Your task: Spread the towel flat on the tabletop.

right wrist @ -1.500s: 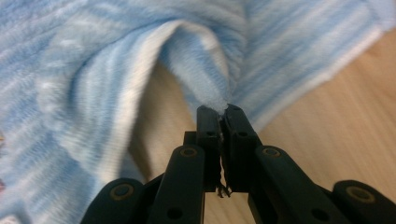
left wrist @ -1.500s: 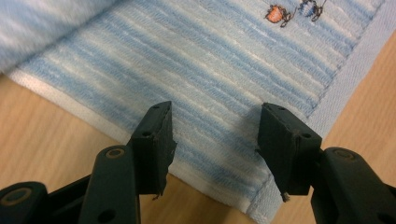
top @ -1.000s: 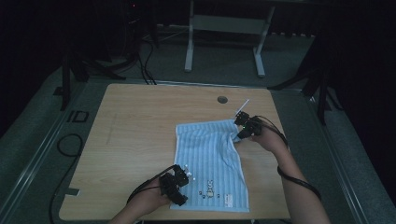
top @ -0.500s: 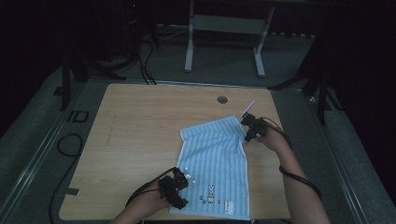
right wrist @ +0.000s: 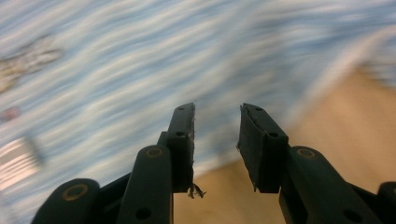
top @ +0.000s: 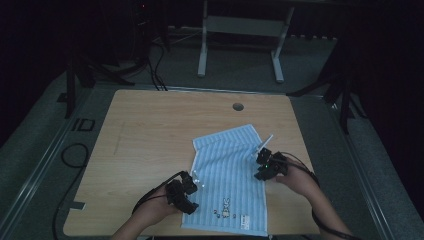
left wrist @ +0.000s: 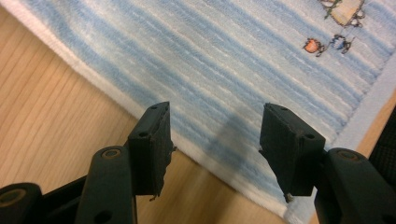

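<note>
Now the right gripper (top: 266, 167) has just been opening its jaws, a narrow gap with nothing between them, over the right edge of the blue striped towel (top: 227, 175). Opposite, the left gripper (top: 185, 190) hangs half-spread at its left hem. That towel lies flat by the table's (top: 150, 130) front right corner.

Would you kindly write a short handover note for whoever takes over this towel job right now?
Left claw: open, nothing between its jaws, hovering over the near left edge of the blue striped towel.
Right claw: jaws have just been opening, nothing between them, over the towel's right edge.
Towel: lies on the wooden table, near right part, embroidered corner nearest the person; the far part is slightly rumpled.
Done: towel spread mostly flat and let go on the right.
Left: probably smoothing or folding; neither claw grips it.
</note>
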### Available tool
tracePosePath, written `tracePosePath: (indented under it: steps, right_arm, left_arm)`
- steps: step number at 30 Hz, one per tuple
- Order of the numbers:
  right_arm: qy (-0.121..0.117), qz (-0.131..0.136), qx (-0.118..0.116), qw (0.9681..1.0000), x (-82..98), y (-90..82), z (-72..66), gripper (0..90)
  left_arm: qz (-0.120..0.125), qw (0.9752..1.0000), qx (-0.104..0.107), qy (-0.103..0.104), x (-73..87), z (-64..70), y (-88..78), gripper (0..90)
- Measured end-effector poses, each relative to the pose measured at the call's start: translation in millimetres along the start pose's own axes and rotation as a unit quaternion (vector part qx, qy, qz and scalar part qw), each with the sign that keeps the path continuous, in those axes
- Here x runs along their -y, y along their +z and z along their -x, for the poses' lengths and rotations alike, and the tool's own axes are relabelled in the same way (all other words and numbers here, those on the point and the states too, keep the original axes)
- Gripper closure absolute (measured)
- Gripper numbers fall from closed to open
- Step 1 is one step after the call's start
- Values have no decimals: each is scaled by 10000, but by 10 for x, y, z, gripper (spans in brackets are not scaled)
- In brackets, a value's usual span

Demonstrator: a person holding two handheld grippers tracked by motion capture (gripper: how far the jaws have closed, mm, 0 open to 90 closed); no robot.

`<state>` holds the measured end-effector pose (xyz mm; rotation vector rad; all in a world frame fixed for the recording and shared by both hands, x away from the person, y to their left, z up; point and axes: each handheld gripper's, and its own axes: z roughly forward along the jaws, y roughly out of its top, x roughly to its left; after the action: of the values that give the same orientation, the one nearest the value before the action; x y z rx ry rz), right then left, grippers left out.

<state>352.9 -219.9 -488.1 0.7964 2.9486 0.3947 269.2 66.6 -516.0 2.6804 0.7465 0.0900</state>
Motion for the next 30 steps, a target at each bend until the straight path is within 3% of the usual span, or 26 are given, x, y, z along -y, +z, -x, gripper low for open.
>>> tracePosePath:
  steps: [2, 5, 8, 12, 14, 18, 21, 25, 30]
  right_arm:
    - [-60, 8, -77, 10000, 36, 31, -63, 641]
    - [-209, -205, -135, 9995, 152, 168, -208, 622]
    - [-225, -336, -45, 9992, 211, 244, -218, 624]
    - [-156, -274, -10, 9995, 236, 239, -203, 698]
    - [-209, -306, 23, 9993, 240, 235, -221, 752]
    - [-287, -336, 37, 9990, 247, 231, -242, 853]
    - [-396, -343, 67, 9986, 254, 191, -288, 862]
    - [-481, -97, 66, 9988, 320, 1, -387, 862]
    - [-549, 140, 51, 9984, 469, -230, -553, 862]
  left_arm:
    - [-5, 10000, 19, 17, -5, -14, 22, 438]
    - [-88, 9999, -55, 28, -42, -81, 81, 465]
    - [-69, 9999, -80, -37, -78, -146, 109, 474]
    - [-70, 9998, -169, -43, -131, -166, 126, 527]
    - [-69, 9998, -178, 42, -145, -125, 126, 586]
    - [10, 9999, -90, 81, -153, -47, 131, 835]
    - [90, 9999, 2, 44, -135, 8, 76, 862]
    - [335, 9992, 188, 61, -81, 125, -124, 863]
    - [410, 9974, 516, 304, 15, 400, -286, 859]
